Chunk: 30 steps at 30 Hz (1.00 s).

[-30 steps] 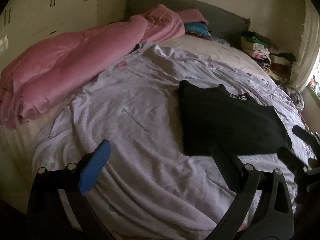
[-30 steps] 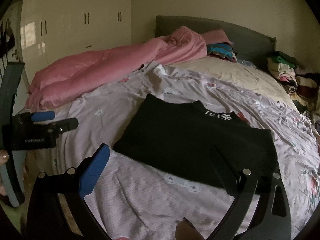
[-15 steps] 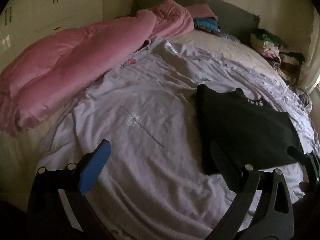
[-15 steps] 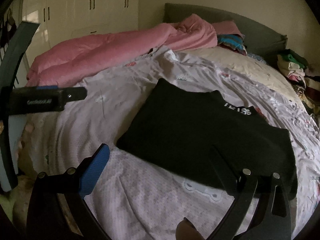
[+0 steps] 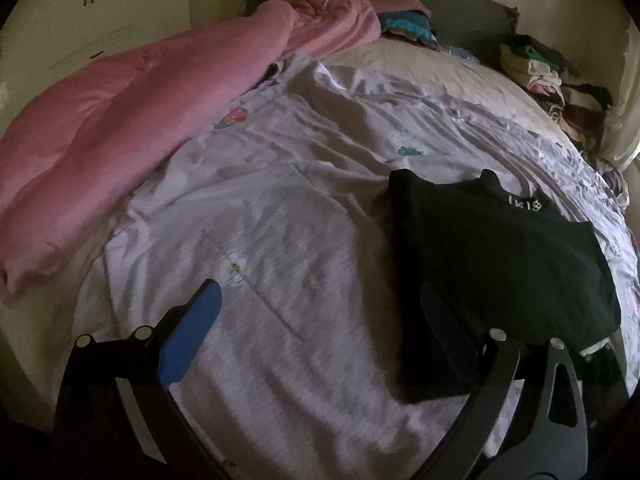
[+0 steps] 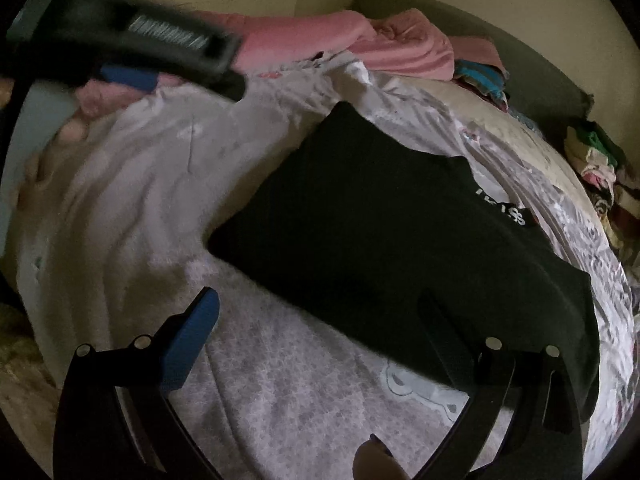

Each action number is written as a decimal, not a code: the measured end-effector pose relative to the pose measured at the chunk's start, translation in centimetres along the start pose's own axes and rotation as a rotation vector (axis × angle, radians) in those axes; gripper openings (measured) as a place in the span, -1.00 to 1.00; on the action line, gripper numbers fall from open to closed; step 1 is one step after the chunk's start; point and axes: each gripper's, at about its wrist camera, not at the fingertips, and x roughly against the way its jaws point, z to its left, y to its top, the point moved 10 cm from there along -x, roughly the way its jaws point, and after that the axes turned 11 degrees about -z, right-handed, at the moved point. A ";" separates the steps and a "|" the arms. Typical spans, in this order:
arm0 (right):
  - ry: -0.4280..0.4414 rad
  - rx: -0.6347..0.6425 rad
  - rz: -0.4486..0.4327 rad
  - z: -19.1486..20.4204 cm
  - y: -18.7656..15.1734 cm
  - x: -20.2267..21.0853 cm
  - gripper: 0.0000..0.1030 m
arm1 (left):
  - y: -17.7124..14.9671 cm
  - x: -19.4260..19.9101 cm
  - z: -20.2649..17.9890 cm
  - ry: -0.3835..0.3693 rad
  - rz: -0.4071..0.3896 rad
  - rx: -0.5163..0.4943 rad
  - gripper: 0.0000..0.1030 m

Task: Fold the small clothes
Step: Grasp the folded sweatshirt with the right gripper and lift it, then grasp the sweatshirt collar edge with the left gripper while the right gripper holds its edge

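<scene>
The black shirt (image 5: 496,256) lies flat on the pale printed bedsheet (image 5: 280,208), white lettering at its collar, nearer the right side of the bed. Both tools have closed in on it since a moment ago: the left gripper (image 5: 320,320) hangs over bare sheet just beside the shirt's left edge, fingers spread wide and holding nothing. The right gripper (image 6: 316,320) has dropped lower over the shirt's near hem, its fingers equally wide apart and empty; the shirt now fills more of its view. In that view the left tool has swung up, blurred, toward the pink duvet (image 6: 360,40). Folded clothes (image 5: 552,76) sit stacked by the headboard (image 5: 460,12)
</scene>
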 end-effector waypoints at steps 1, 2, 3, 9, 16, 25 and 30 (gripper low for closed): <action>-0.011 0.011 0.004 0.0 -0.1 -0.4 0.91 | 0.1 -0.3 -0.2 0.002 0.002 -0.004 0.81; -0.022 0.018 0.006 -0.1 -0.2 -0.6 0.91 | 0.1 -0.5 -0.3 0.005 0.006 -0.007 0.81; -0.036 0.027 0.009 -0.2 -0.4 -0.9 0.91 | 0.2 -0.8 -0.4 0.002 0.008 -0.008 0.81; -0.102 0.068 0.029 -1.1 -1.0 -2.6 0.91 | 0.4 -2.3 -1.3 0.002 0.024 -0.038 0.81; -0.160 0.142 0.010 -1.6 -0.5 -3.9 0.91 | 0.3 -4.0 -1.9 -0.003 0.049 -0.053 0.81; -0.170 0.170 0.004 -1.9 0.5 -5.8 0.91 | 0.6 -5.5 -2.1 -0.003 0.063 -0.056 0.81; -0.186 0.172 -0.009 -2.0 1.2 -6.3 0.91 | 0.8 -6.2 -2.1 -0.007 0.072 -0.049 0.81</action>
